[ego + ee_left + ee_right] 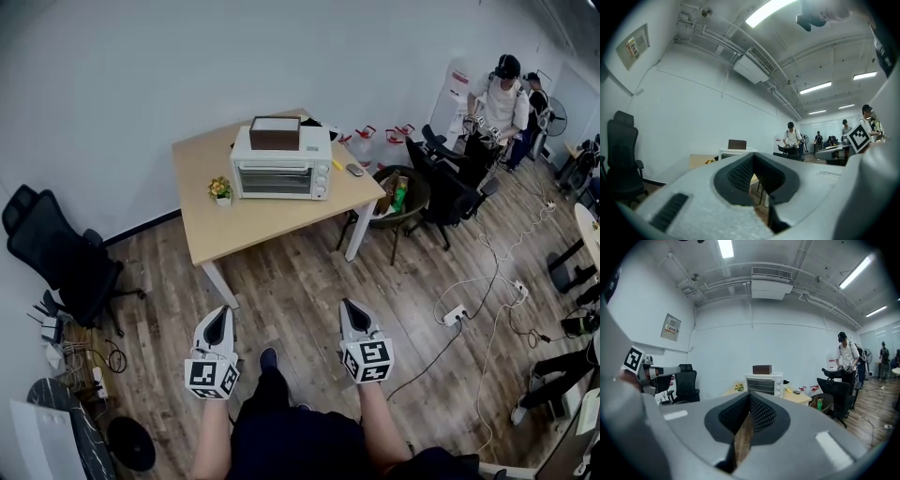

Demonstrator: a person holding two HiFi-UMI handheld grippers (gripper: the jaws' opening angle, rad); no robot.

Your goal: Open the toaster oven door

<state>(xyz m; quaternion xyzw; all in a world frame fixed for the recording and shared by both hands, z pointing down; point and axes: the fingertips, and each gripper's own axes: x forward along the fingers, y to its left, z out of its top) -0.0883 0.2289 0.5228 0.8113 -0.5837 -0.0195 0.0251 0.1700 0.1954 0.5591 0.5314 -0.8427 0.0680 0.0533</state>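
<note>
We carry the left gripper (pixel 219 319) and the right gripper (pixel 352 314) side by side over the wooden floor, well short of the table (pixel 244 223) and pointed toward it. We take this as a carrying pose for the walk in. In its own view each pair of jaws is drawn together to a thin slit, and only floor shows through, so neither holds anything.

The toaster oven (pixel 281 169) sits toward the back of the table, facing us. It is white, with a glass door (pixel 275 178) shut flat against its front and a column of knobs (pixel 322 178) to the right of it. A brown box (pixel 275 133) rests on top. A small potted plant (pixel 220 189) stands on the table just left of the oven.
</note>
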